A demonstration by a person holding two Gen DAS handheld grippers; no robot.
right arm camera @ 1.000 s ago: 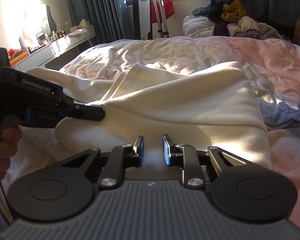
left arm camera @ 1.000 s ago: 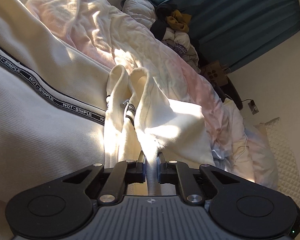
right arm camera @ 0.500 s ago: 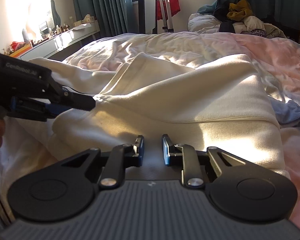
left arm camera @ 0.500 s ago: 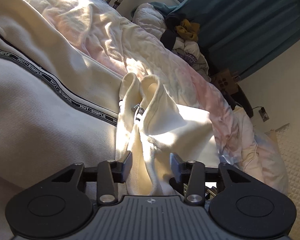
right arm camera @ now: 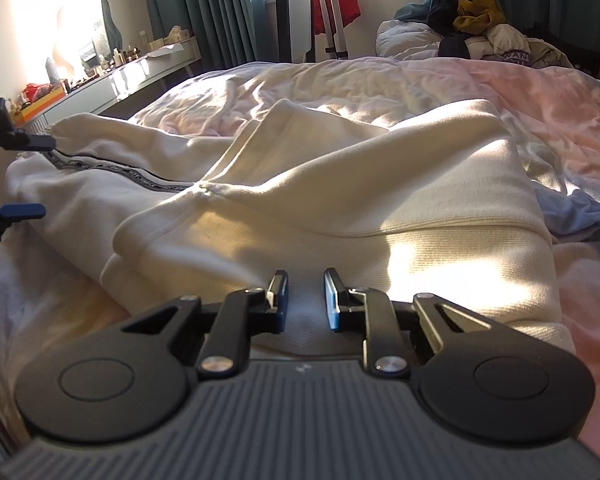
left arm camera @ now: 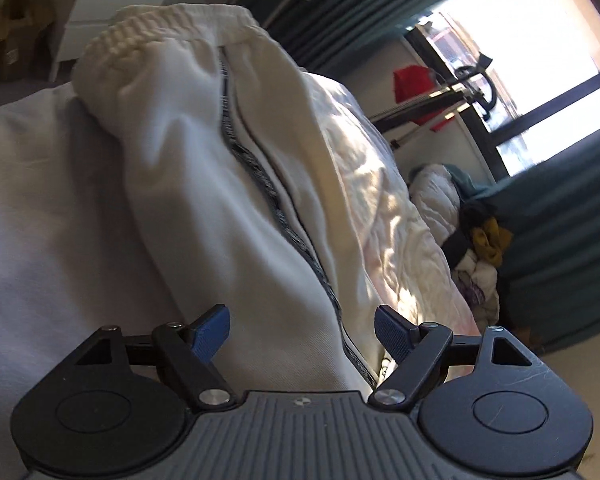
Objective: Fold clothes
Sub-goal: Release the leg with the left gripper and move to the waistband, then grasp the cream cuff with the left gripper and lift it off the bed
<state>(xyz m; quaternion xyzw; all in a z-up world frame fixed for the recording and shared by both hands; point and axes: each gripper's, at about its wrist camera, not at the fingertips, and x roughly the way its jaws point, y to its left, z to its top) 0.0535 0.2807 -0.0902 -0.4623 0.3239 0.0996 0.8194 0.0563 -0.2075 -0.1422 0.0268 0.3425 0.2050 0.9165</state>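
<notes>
Fingers of the left gripper (left arm camera: 302,330) are spread wide and hold nothing, hovering just above the striped leg of the cream pants (right arm camera: 340,208). Right gripper (right arm camera: 306,300) pinches the pants' near edge between nearly closed fingers. Pants lie half-folded across the bed (right arm camera: 560,92).
</notes>
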